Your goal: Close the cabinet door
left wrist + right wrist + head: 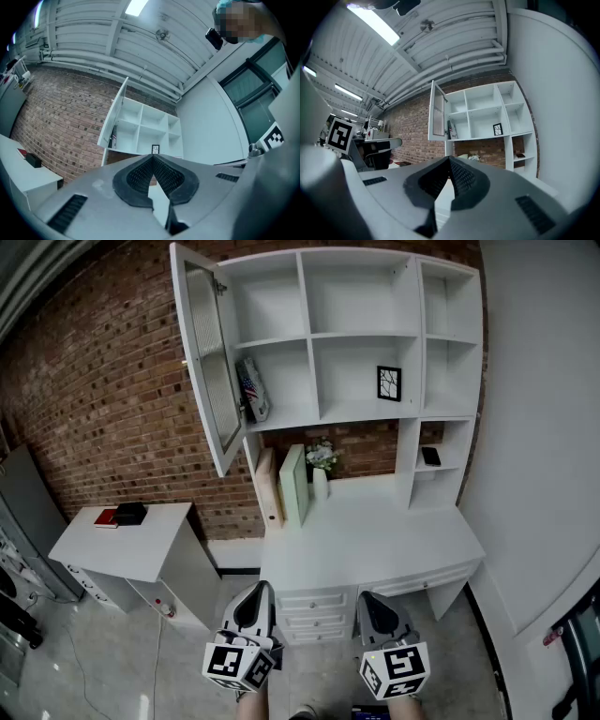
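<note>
The left gripper and right gripper each have jaws pressed together, holding nothing. The cabinet door hangs open, well ahead of them and to their upper left.

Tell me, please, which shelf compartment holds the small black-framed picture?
The middle column's second compartment down: the framed picture stands at its right side. The compartment to its left holds a flag-patterned item instead.
</note>
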Motion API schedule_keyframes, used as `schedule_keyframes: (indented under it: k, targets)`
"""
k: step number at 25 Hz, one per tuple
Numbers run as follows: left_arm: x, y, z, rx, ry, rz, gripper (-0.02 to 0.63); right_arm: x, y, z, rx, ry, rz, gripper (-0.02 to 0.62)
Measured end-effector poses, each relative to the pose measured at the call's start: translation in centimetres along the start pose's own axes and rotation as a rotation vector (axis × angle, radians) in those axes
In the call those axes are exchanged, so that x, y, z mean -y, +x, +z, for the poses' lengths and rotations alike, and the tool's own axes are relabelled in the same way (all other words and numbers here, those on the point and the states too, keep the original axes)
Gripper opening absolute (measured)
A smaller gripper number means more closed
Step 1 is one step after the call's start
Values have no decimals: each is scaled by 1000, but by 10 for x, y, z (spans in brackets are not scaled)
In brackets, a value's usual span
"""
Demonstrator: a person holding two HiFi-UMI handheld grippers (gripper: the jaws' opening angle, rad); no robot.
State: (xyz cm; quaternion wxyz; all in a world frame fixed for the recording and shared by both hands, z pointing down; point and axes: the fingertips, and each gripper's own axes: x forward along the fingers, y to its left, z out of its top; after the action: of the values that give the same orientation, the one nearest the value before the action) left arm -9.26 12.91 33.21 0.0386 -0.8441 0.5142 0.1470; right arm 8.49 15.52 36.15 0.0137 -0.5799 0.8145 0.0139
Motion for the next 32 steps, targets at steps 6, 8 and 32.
schedule_keyframes:
  k: [6,8,32]
  targets:
    - [4,0,-1,-8,3,-3,12,1,-2,1,-1,5,-2,0]
    - [2,-1,-2,-9,2,1,12,0,0,0,-2,2,4,0]
    - [-119,129,-68,-28,-65,79,12,34,178,-29,-57,40,62,5]
